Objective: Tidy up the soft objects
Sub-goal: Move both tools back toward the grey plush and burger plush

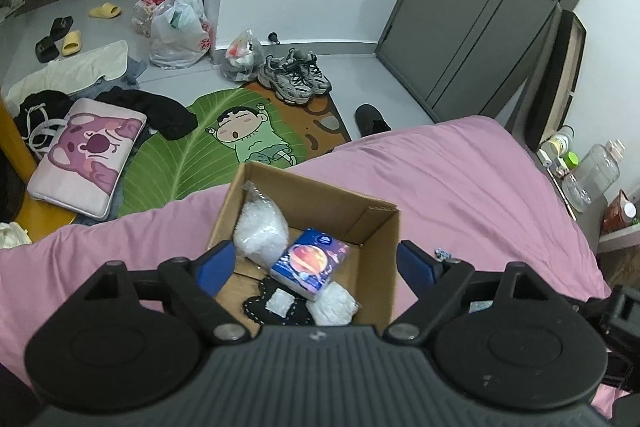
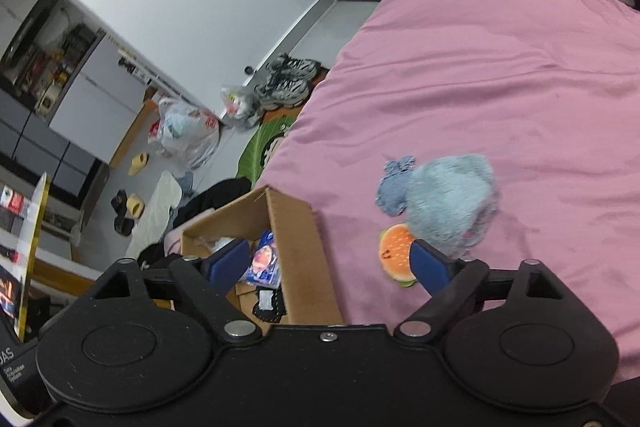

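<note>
**Both tongs spread wide over the box on the pink bed**

Left wrist view: the left tongs (image 1: 316, 265) stand released, their blue pads wide apart with nothing pressed between them. Below them an open cardboard box (image 1: 384, 239) sits on the pink bed (image 1: 460, 179), near its edge. Inside the box lie a clear bag of white filling (image 1: 262, 227) against the left wall, a blue tissue pack (image 1: 310, 263) with an orange planet printed on it, tilted in the middle, a black stitched felt piece (image 1: 260, 301) with a small white packet on it, and a second white wrapped bundle (image 1: 334, 303) touching the tissue pack's near corner. On the floor beyond the bed are a leaf-shaped cartoon rug (image 1: 208, 147), a pink bear cushion (image 1: 88, 155) and a pair of grey sneakers (image 1: 294, 77).

Right wrist view: the right tongs (image 2: 328, 261) are likewise released, gripping nothing. The left pad hangs over the box (image 2: 296, 227), where the tissue pack (image 2: 264, 261) and felt piece (image 2: 270, 303) show. To the right of the box, on the bed (image 2: 500, 67), rest a fluffy blue plush (image 2: 452, 199), blurred, a small blue denim piece (image 2: 394, 183) touching its left side, and a burger-shaped soft toy (image 2: 396, 255) just below the plush, beside the right pad.
</note>
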Demonstrator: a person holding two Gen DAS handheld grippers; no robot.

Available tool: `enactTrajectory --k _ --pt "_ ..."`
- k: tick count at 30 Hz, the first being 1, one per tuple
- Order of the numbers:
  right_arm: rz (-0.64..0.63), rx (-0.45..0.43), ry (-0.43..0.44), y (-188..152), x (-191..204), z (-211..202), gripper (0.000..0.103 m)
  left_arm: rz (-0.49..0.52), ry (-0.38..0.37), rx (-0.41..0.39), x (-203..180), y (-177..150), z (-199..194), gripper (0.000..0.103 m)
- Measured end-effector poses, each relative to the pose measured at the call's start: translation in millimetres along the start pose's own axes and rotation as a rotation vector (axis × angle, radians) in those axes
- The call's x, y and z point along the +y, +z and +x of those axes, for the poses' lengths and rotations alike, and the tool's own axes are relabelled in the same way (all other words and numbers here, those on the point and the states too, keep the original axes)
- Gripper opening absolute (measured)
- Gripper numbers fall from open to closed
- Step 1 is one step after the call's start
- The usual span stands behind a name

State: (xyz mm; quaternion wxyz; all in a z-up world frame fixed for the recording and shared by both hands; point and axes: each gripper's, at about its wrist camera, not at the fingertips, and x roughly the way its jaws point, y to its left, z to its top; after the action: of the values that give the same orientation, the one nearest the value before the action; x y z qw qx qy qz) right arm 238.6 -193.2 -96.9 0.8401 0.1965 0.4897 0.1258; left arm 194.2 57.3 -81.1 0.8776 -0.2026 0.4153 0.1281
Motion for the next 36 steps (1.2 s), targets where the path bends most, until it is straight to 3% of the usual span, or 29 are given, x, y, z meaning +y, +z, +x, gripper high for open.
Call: enactTrajectory --k 18,23,25,33,36 --pt "0.165 -0.047 0.018 0.8 -90.2 -13.4 0.086 0.126 0.007 0.018 -67.1 -23.3 2.3 0.087" --pt "0.203 -0.036 0.027 -1.7 -113.3 -11.7 0.074 0.178 -0.004 0.024 -91.9 -33.2 6.6 0.087" --pt "0.22 -0.024 0.034 -2.6 -122.3 -9.4 0.064 0.202 -0.011 0.027 -101.9 -37.7 9.2 0.087" --pt "0.257 -0.002 0.044 -2.8 -155.2 -4.2 0.06 0.284 -0.027 0.061 -140.8 -62.1 26.3 0.086" --pt "0.271 0.008 0.049 -3.5 -164.9 -2.6 0.053 0.31 -0.028 0.078 -152.0 -68.4 34.5 0.086"
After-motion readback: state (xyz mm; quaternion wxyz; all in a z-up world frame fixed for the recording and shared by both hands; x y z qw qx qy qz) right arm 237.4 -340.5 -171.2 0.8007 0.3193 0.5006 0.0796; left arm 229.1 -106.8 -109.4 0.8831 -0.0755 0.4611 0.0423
